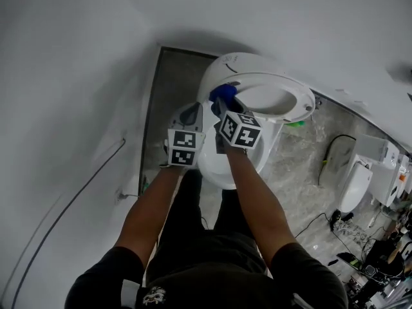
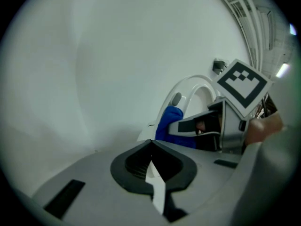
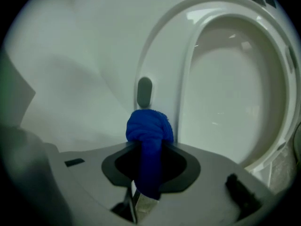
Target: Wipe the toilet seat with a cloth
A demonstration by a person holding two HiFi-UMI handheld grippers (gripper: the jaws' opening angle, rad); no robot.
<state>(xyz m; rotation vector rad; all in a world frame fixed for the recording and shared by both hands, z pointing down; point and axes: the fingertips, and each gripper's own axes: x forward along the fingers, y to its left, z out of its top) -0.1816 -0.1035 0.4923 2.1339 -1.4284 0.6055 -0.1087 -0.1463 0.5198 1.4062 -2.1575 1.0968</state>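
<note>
The right gripper (image 1: 221, 103) had its jaws clamped on the blue cloth (image 3: 149, 131), a tight wad sticking out past the tips. It sat at the left side of the toilet seat (image 1: 293, 102). The seat stood tipped up off the bowl (image 1: 215, 169), and the face towards the cloth carried a grey rubber bumper (image 3: 144, 92), so that looked like the underside. The cloth sat just below that bumper, very close to the white ring (contact or a hair short, the pictures didn't settle it).

The left gripper (image 2: 151, 142) was just left of its partner, jaws pressed together with nothing between them, and it had no job at that moment.

By my reading this was the wiping step itself, at its start or between strokes: the cloth was at the ring's left limb, with the far curve and the whole right limb ahead of it.

The next move called for the wad to be pushed flat onto the ring and drawn along its curve, up the left limb and round the far end. The pinch had to stay firm so the cloth didn't slip out. The bumper needed going around or over with care, and pushing hard on a tilted seat risked swinging it. The idle left gripper could steady it.
</note>
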